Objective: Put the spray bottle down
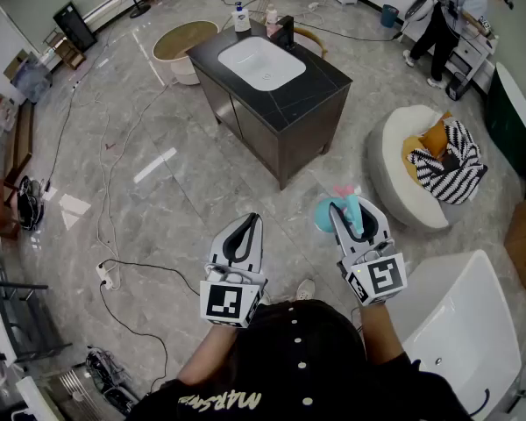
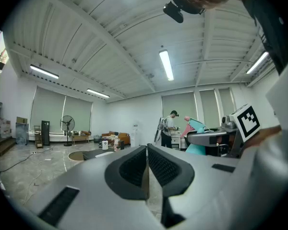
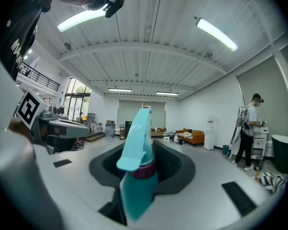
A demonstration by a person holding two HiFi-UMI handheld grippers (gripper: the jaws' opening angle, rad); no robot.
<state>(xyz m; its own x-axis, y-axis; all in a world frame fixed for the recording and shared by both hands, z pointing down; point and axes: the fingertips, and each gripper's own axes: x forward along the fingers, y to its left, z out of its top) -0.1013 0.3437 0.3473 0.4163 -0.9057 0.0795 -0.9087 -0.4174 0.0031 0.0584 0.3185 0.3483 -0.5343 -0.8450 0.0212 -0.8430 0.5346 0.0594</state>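
The teal spray bottle (image 1: 323, 217) with a pink nozzle tip stands upright between the jaws of my right gripper (image 1: 351, 214), which is shut on it over the grey floor. From the right gripper view the bottle (image 3: 137, 186) fills the gap, its trigger head (image 3: 138, 138) rising above a magenta collar. My left gripper (image 1: 248, 223) is level beside it on the left, jaws shut together with nothing between them (image 2: 147, 169). The left gripper view also catches the bottle (image 2: 198, 126) off to the right.
A black cabinet (image 1: 291, 103) with a white sink and small bottles (image 1: 242, 17) stands ahead. A white armchair (image 1: 405, 175) with cushions is at right, a white tub (image 1: 470, 323) at lower right. Cables (image 1: 114, 274) trail across the floor. A person (image 1: 451, 20) stands far right.
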